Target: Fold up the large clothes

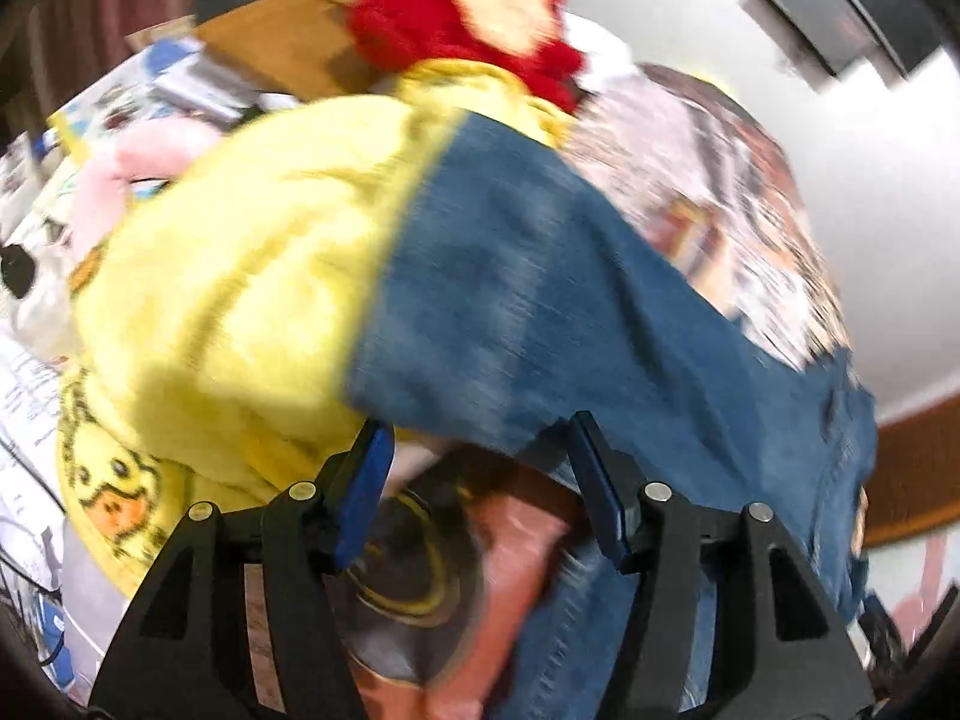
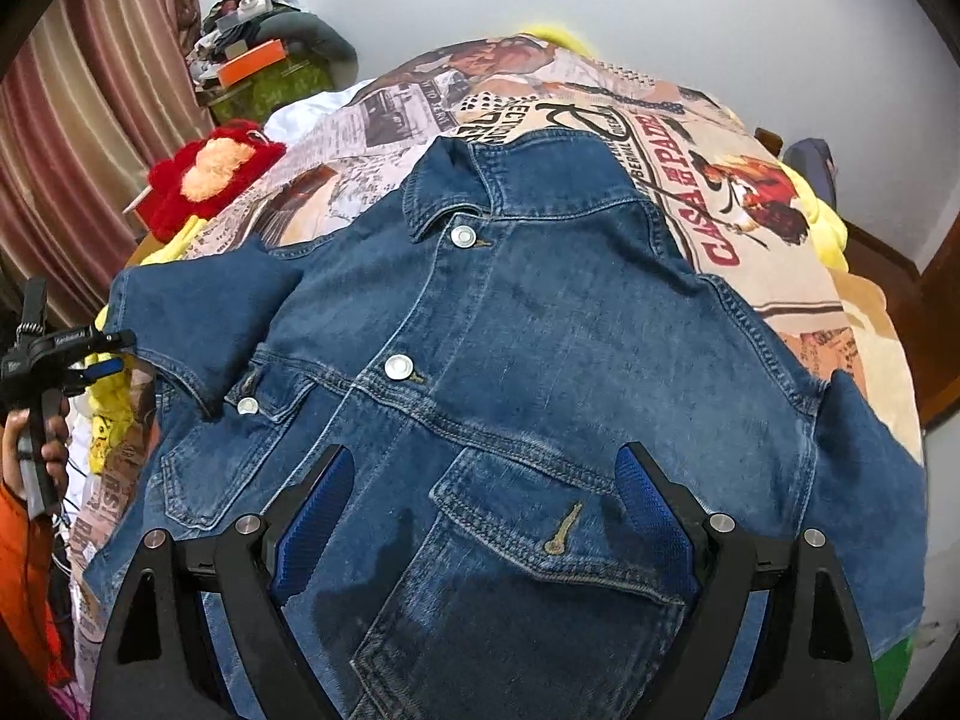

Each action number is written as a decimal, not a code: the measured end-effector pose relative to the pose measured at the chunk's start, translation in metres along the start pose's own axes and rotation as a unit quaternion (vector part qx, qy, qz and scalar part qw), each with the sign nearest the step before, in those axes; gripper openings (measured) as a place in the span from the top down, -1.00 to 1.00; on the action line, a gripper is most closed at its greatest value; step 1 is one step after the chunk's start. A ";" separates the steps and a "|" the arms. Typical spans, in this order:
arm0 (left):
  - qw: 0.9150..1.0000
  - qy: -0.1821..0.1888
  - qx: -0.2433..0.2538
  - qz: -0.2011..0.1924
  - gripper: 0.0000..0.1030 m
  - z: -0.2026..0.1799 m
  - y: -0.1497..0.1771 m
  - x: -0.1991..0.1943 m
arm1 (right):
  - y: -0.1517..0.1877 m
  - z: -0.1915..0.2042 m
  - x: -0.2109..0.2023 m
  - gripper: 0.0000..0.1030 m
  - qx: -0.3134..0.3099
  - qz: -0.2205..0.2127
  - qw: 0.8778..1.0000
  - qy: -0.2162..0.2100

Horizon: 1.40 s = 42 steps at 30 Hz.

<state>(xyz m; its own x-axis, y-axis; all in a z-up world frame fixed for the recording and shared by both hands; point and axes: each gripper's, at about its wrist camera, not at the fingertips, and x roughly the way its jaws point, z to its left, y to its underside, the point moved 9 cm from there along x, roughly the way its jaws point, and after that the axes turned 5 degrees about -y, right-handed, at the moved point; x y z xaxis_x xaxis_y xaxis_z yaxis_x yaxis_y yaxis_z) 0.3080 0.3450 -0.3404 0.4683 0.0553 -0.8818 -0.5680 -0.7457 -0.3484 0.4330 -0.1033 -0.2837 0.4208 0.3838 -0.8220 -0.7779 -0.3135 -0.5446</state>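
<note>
A blue denim jacket (image 2: 540, 312) lies front up and buttoned on the printed bedcover (image 2: 750, 228), collar away from me. Its left sleeve (image 2: 198, 324) is folded in over the chest. My right gripper (image 2: 486, 453) hovers open over the chest pocket with nothing between its pads. My left gripper (image 2: 102, 354) shows at the left edge of the right wrist view, held by a hand beside the folded sleeve. In the blurred left wrist view, the left gripper (image 1: 480, 426) is open and empty, its tips just short of the sleeve's edge (image 1: 540, 300).
A yellow duck-print blanket (image 1: 240, 276) lies bunched to the left of the jacket. A red plush toy (image 2: 204, 174) and a pink one (image 1: 150, 162) sit at the bed's left side. Striped curtains (image 2: 90, 120) and cluttered shelves (image 2: 258, 60) stand behind; a white wall (image 2: 720, 12) lies beyond.
</note>
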 end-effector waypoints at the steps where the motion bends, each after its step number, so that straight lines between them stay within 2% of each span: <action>1: 1.000 -0.002 -0.008 -0.004 -0.15 0.003 -0.005 0.001 | 0.000 -0.001 0.000 -0.70 0.000 0.000 1.000 0.002; 2: 1.000 -0.002 -0.016 -0.011 -0.07 0.007 -0.008 0.000 | 0.000 -0.002 0.001 -0.70 0.000 0.002 1.000 0.005; 3: 1.000 -0.005 -0.020 -0.020 0.16 0.008 -0.012 -0.002 | 0.000 -0.003 0.002 -0.70 0.000 0.002 1.000 0.007; 7: 0.998 -0.045 0.015 -0.050 0.55 0.005 -0.017 -0.016 | 0.003 -0.007 0.003 -0.70 0.003 0.007 1.000 0.008; 12: 0.988 -0.072 0.078 -0.111 0.68 -0.022 -0.020 -0.056 | 0.005 -0.011 -0.002 -0.70 0.006 0.002 1.000 0.007; 15: 0.976 -0.073 0.124 -0.166 0.74 -0.056 -0.026 -0.092 | 0.004 -0.014 -0.009 -0.70 0.009 -0.005 1.000 0.004; 17: 0.968 -0.063 0.147 -0.192 0.77 -0.080 -0.026 -0.114 | 0.003 -0.016 -0.015 -0.70 0.010 -0.012 1.000 0.004; 21: 0.949 -0.015 0.202 -0.242 0.78 -0.150 -0.021 -0.159 | 0.001 -0.023 -0.029 -0.70 0.020 -0.029 0.999 0.003; 24: 0.938 0.036 0.239 -0.250 0.80 -0.206 -0.011 -0.178 | 0.001 -0.029 -0.040 -0.70 0.022 -0.036 0.999 0.007; 29: 0.919 0.113 0.295 -0.234 0.83 -0.293 0.022 -0.190 | 0.001 -0.044 -0.062 -0.70 0.025 -0.056 0.998 0.020; 33: 0.907 0.159 0.337 -0.198 0.86 -0.346 0.065 -0.178 | 0.002 -0.058 -0.080 -0.70 0.037 -0.070 0.997 0.026; 37: 0.896 0.185 0.379 -0.141 0.87 -0.381 0.120 -0.152 | 0.010 -0.077 -0.092 -0.70 0.050 -0.074 0.995 0.039; 40: 0.890 0.196 0.404 -0.080 0.87 -0.394 0.165 -0.123 | 0.019 -0.093 -0.098 -0.70 0.061 -0.072 0.994 0.054; 42: 0.883 0.195 0.425 -0.044 0.87 -0.400 0.198 -0.102 | 0.026 -0.105 -0.100 -0.70 0.072 -0.071 0.993 0.062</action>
<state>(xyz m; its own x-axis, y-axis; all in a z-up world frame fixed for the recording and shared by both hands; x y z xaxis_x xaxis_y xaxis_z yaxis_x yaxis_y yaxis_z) 0.4181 -0.0738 -0.1923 0.6384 -0.2681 -0.7215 -0.7435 0.0277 -0.6682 0.4195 -0.2408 -0.2336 0.5772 0.3031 -0.7583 -0.7623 -0.1329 -0.6334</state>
